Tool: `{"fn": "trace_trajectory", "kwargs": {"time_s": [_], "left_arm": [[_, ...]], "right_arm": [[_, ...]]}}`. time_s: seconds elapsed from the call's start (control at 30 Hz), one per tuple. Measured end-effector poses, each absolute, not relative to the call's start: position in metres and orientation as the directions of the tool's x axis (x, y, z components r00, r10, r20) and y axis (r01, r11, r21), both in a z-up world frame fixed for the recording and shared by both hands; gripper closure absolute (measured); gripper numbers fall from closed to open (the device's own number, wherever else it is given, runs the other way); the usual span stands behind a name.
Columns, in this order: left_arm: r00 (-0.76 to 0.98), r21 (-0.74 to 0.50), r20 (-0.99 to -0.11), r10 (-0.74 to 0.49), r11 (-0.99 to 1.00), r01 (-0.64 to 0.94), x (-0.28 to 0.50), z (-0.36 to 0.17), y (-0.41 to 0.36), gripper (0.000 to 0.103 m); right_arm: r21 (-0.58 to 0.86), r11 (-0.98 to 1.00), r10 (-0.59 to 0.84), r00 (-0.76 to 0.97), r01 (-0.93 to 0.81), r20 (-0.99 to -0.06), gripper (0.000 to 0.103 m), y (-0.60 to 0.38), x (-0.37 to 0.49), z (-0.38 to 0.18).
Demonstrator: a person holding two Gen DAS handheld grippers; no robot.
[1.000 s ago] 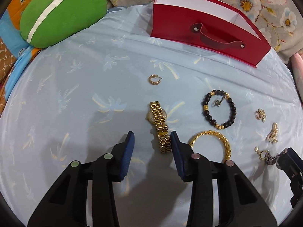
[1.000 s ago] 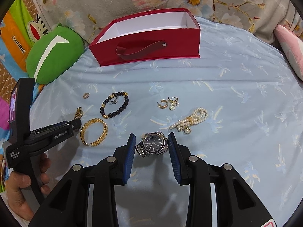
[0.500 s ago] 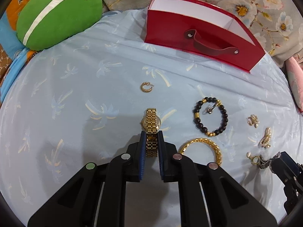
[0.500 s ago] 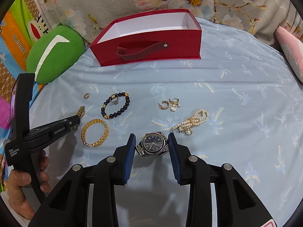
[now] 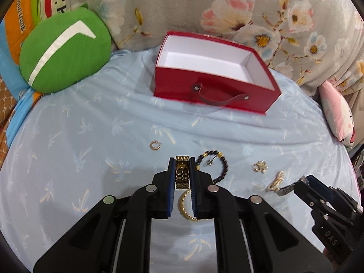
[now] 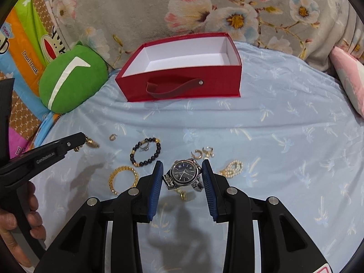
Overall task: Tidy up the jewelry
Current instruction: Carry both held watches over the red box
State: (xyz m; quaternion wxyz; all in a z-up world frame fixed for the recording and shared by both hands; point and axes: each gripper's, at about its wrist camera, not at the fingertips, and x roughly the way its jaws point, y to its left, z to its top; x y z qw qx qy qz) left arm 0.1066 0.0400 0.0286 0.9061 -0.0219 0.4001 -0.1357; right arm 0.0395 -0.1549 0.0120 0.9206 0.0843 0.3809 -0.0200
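Observation:
My left gripper (image 5: 182, 166) is shut on a gold watch (image 5: 182, 174) and holds it above the blue bedsheet. My right gripper (image 6: 182, 170) is shut on a silver watch (image 6: 183, 174) with a dark dial, lifted off the sheet. An open red box (image 5: 213, 91) with a white inside stands at the back; it also shows in the right wrist view (image 6: 182, 86). On the sheet lie a black bead bracelet (image 6: 145, 151), a gold chain bangle (image 6: 122, 178), a pearl piece (image 6: 232, 168) and small gold earrings (image 6: 202, 152).
A green round cushion (image 5: 63, 52) lies at the back left. A floral blanket (image 5: 250, 11) rises behind the box. A pink pillow (image 5: 339, 111) sits at the right edge. A gold hoop earring (image 5: 155, 145) lies left of the bracelet.
My left gripper has lifted the gold watch off the sheet and tilted up toward the box. My right gripper has closed on the silver watch and raised it.

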Motion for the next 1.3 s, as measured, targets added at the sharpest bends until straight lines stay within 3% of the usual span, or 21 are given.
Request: {"fn": "trace_trajectory", "kwargs": {"time_s": [0.3, 0.7, 0.97, 1.3], "left_arm": [[0.682, -0.125, -0.671, -0.291, 0.951, 0.283, 0.130, 0.075, 0.019, 0.092], [0.766, -0.065, -0.574, -0.291, 0.948, 0.312, 0.253, 0.141, -0.024, 0.092], [0.779, -0.022, -0.575, -0.251, 0.956, 0.292, 0.357, 0.127, -0.056, 0.092], [0.723, -0.006, -0.661, -0.199, 0.965, 0.260, 0.454, 0.066, -0.083, 0.092]], "right_arm": [[0.133, 0.990, 0.047, 0.765, 0.051, -0.643, 0.070, -0.165, 0.078, 0.061], [0.087, 0.996, 0.063, 0.813, -0.015, -0.579, 0.070, -0.191, 0.221, 0.121], [0.127, 0.992, 0.097, 0.777, -0.022, -0.622, 0.070, -0.216, 0.335, 0.101], [0.105, 0.994, 0.054, 0.703, 0.029, -0.709, 0.070, -0.245, 0.426, 0.042]]}}
